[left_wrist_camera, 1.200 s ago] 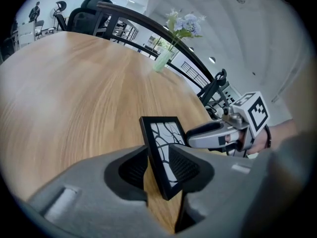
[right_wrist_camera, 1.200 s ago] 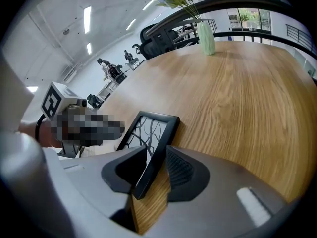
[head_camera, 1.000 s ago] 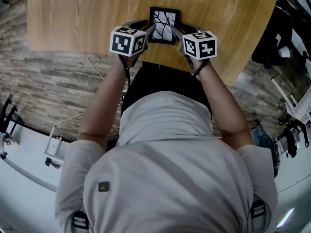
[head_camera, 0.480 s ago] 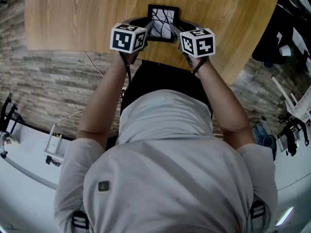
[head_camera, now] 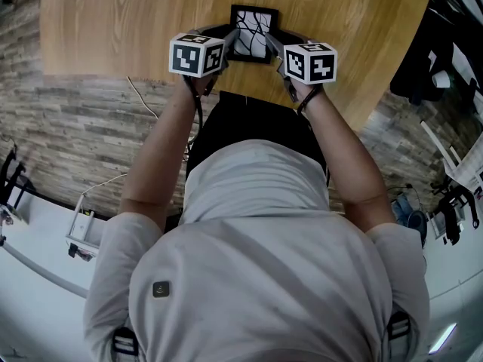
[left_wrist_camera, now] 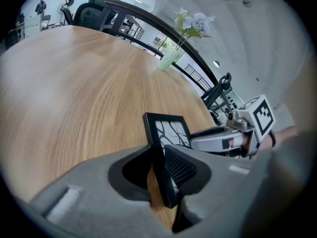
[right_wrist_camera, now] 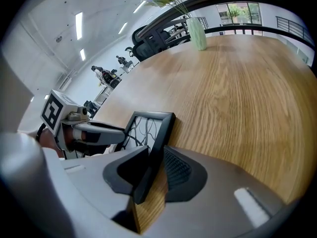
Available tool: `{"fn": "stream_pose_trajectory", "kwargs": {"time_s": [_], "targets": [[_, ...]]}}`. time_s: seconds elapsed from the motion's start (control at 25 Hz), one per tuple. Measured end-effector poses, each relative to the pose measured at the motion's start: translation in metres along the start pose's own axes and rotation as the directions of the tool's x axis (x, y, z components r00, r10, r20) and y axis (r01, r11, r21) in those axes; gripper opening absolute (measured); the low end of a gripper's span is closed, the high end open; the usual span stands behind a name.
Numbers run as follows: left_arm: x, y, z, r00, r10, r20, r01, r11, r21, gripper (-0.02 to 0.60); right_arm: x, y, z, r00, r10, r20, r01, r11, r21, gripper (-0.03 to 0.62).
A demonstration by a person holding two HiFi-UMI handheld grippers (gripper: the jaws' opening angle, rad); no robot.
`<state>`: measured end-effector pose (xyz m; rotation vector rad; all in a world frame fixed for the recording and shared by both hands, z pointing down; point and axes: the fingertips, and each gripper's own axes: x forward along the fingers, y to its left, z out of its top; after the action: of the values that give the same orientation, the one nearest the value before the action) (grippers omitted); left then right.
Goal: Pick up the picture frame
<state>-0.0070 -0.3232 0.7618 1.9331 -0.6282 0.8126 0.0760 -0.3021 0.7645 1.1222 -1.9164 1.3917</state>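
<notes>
Black picture frame stands on the tabletop; left hand-held gripper and right hand-held gripper are closing around its side edges, not yet pinching.

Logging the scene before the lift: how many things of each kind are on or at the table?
1 picture frame
1 vase of flowers
2 grippers: left gripper and right gripper, each closing with the picture frame between its jaws
Total: 4
</notes>
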Motion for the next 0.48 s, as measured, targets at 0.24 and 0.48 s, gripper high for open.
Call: {"fn": "stream_pose_trajectory", "kwargs": {"time_s": [0.24,0.48], "targets": [[-0.007,-0.003,0.003,0.999,0.036,0.017,-0.036,0.999,0.033,0.087,-0.005,0.004,0.006,1.0,-0.019,0.018,0.019,0.999,0.029,0.097],[-0.034,-0.021,0.017,0.996,-0.007,0.088,0.002,0.999,0.051,0.087,-0.03,0.021,0.022,0.998,0.007,0.069,-0.006,1.0,-0.006,0.097]]}}
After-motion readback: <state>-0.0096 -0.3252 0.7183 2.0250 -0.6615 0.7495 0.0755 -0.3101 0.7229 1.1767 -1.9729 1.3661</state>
